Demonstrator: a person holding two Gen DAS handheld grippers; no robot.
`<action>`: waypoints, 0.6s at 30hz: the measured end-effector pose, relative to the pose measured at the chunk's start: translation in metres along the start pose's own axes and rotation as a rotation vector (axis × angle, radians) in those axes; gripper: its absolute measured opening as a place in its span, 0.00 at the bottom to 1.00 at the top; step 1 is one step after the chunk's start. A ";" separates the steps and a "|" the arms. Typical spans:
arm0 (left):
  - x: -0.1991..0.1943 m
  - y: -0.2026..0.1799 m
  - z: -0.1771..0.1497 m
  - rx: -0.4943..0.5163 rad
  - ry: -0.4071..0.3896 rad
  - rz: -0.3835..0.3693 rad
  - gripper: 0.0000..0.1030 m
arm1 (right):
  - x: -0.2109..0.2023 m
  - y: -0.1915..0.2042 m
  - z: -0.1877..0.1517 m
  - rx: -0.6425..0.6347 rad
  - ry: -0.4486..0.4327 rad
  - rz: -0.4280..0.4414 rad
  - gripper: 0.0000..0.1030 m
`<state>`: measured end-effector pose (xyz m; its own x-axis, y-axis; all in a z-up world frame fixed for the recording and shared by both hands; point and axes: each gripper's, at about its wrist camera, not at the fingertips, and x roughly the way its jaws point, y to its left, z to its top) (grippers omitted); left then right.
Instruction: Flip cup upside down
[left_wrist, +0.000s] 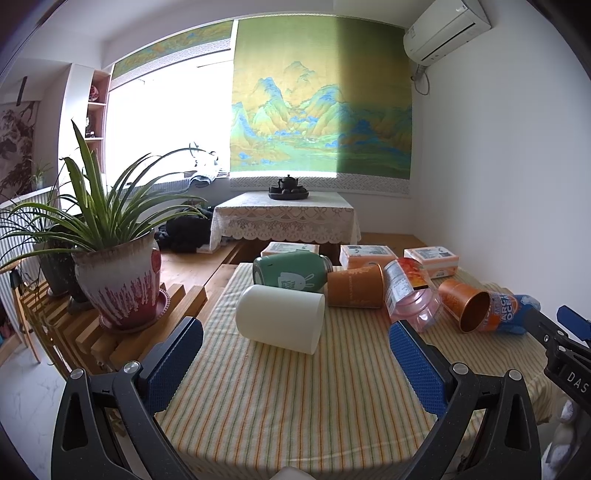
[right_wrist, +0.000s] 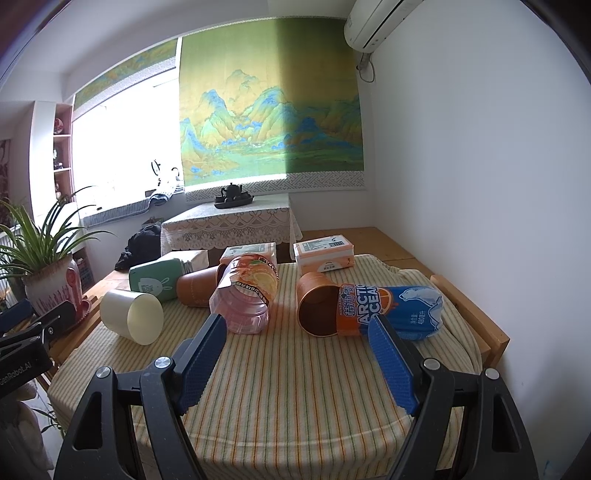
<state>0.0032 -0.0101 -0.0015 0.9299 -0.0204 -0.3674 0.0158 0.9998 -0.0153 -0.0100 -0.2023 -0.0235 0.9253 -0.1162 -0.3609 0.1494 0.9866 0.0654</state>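
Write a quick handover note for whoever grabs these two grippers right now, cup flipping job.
Left gripper: open, empty, lined up behind the white cup.
Right gripper: open, empty, facing the copper cup and Arctic Ocean bottle.
All cups lie on their sides on the striped cloth, including a second copper cup.
Done: nothing flipped.
Left: grasp a cup, set it mouth down.

Cream cup (left_wrist: 280, 319) on green-and-orange striped tablecloth (left_wrist: 288, 398); blue claw pads (left_wrist: 419, 373).

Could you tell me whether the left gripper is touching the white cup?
Apart. The left wrist view shows striped cloth between the open left gripper and the white cup.
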 end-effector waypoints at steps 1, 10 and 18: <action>0.000 0.000 0.000 0.000 0.001 0.000 0.99 | 0.000 0.000 0.000 -0.001 0.000 0.000 0.74; 0.003 -0.002 0.000 0.002 0.009 -0.008 0.99 | 0.001 -0.002 0.000 0.002 0.007 0.001 0.74; 0.008 -0.004 -0.001 0.012 0.021 -0.017 0.99 | 0.004 -0.010 0.002 0.018 0.019 0.001 0.74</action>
<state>0.0103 -0.0141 -0.0056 0.9214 -0.0374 -0.3868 0.0361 0.9993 -0.0107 -0.0074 -0.2128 -0.0236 0.9188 -0.1125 -0.3784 0.1545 0.9845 0.0825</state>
